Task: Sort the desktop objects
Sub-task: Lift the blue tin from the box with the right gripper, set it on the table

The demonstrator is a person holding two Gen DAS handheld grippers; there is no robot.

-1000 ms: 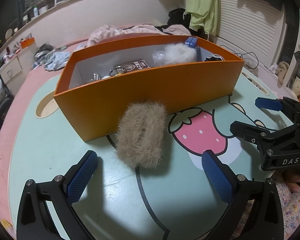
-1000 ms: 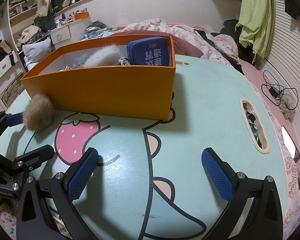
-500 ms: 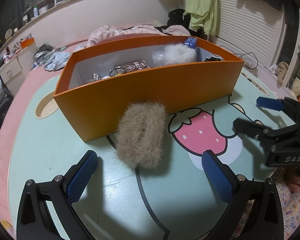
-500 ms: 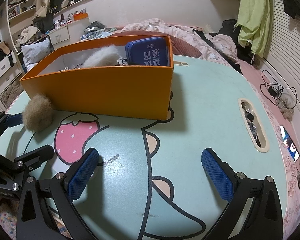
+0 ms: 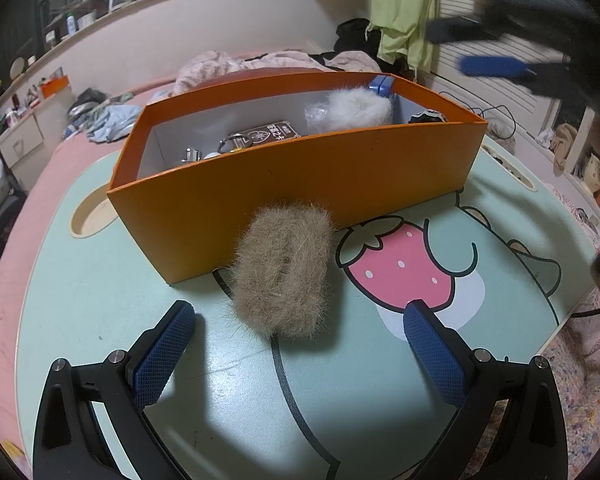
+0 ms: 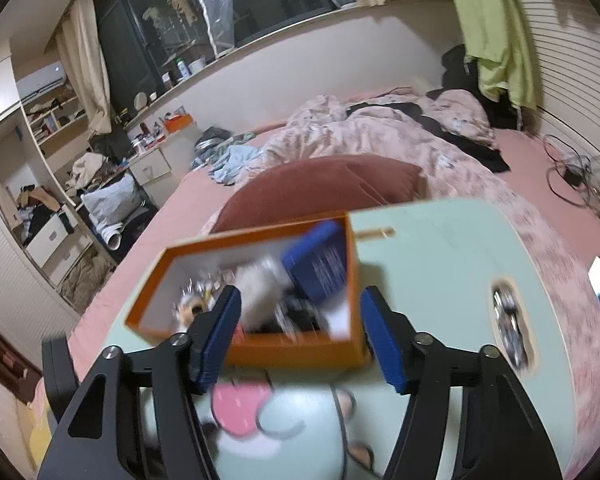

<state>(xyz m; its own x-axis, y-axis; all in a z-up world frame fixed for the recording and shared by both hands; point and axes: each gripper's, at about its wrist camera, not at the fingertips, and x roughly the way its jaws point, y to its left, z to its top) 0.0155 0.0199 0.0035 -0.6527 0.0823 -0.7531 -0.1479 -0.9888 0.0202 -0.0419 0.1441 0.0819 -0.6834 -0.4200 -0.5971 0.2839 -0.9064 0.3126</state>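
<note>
My tan furry oblong scrunchie (image 5: 286, 272) lies lengthwise toward the orange cardboard box (image 5: 300, 176), touching it, before my left gripper (image 5: 300, 344), whose jaws stand wide apart. My right gripper (image 6: 300, 336) has its jaws apart with nothing between them, having just been closing. Only its view shows the blue tin (image 6: 320, 264) inside.

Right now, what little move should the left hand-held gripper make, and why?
Probably ease the left hand-held gripper forward around the tan fluffy scrunchie. Its jaws are open and empty, and the scrunchie lies on the table just ahead, outside the orange box.

surface: mint cartoon table (image 5: 100, 312) | on it: orange box (image 5: 300, 184), tan fuzzy scrunchie (image 5: 284, 268)
</note>
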